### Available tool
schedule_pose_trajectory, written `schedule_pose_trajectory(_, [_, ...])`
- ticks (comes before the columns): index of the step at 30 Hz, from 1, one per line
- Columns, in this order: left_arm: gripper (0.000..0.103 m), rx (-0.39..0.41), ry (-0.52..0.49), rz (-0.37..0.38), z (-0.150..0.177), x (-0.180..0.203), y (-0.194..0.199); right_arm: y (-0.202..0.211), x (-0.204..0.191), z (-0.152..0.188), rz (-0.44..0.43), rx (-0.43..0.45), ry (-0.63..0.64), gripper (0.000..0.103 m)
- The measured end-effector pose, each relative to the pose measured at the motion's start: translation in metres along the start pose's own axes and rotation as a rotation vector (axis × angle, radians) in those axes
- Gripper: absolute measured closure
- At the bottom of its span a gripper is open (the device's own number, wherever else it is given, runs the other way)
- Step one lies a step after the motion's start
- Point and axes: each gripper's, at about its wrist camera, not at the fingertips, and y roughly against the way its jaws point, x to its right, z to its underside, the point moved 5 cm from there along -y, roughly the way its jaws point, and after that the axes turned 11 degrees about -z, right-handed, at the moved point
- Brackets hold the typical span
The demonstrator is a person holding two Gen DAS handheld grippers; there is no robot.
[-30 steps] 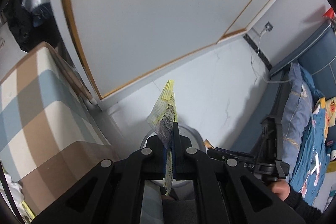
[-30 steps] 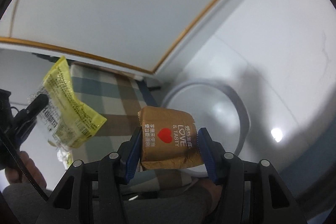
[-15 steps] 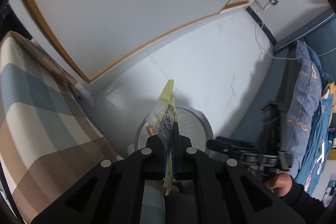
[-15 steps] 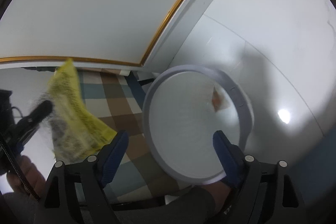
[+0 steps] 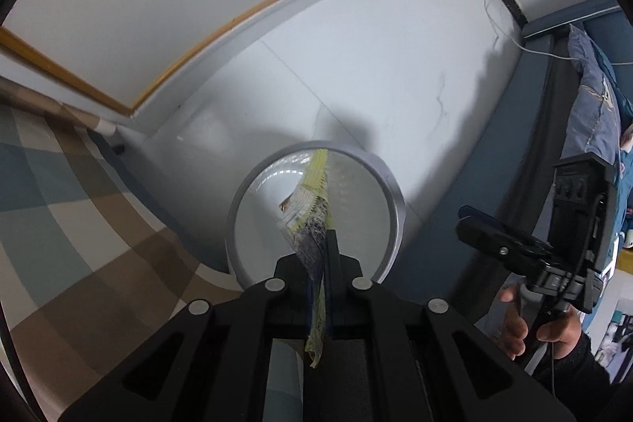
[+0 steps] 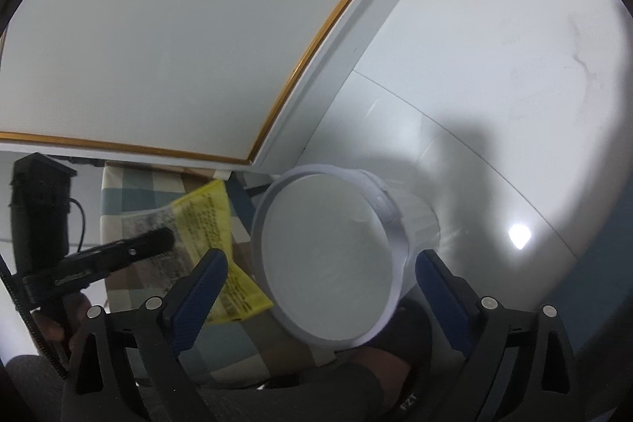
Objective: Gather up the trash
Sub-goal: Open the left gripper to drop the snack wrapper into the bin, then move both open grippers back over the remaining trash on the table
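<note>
White floor, bin point(image 5: 389, 220); left hand-held gripper point(image 5: 321, 244) pinches yellow wrapper point(image 5: 312, 192); right hand-held gripper point(image 6: 320, 263) just opened, empty.

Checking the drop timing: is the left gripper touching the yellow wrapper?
Touching. In the left wrist view the left gripper has its jaws shut on the yellow wrapper, which sticks out above the bin.

I am looking down at a pale glossy tiled floor point(image 5: 387, 74) with faint dark veins. A white round bin point(image 6: 395, 224) is standing directly on it, just beside what seems to be a checked fabric-covered seat point(image 5: 71, 208).
</note>
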Motion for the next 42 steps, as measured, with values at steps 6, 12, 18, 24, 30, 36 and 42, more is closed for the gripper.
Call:
schedule_pose_trajectory(6, [0.044, 0.025, 0.05, -0.012, 0.005, -0.008, 0.007, -0.002, -0.001, 0.002, 0.003, 0.008, 0.003, 0.005])
schedule_pose_trajectory(12, [0.039, 0.1, 0.09, -0.022, 0.011, -0.019, 0.024, 0.005, -0.008, 0.003, 0.009, 0.023, 0.02, 0.004])
schedule_pose_trajectory(18, [0.037, 0.218, 0.113, -0.073, 0.02, -0.03, 0.05, 0.01, -0.022, 0.01, 0.018, 0.024, 0.046, 0.003])
schedule_pose_trajectory(24, [0.037, 0.341, 0.19, -0.119, 0.032, -0.048, 0.083, 0.022, -0.047, 0.012, 0.0, 0.049, 0.093, 0.003])
schedule_pose_trajectory(30, [0.037, 0.455, 0.255, -0.153, 0.051, -0.064, 0.118, 0.04, -0.076, 0.014, 0.013, 0.092, 0.159, 0.003])
schedule_pose_trajectory(36, [0.027, 0.57, 0.31, -0.189, 0.069, -0.081, 0.152, 0.058, -0.115, 0.022, 0.018, 0.142, 0.239, 0.001])
schedule_pose_trajectory(42, [0.025, 0.669, 0.367, -0.208, 0.091, -0.104, 0.182, 0.072, -0.161, 0.029, -0.008, 0.185, 0.309, 0.0])
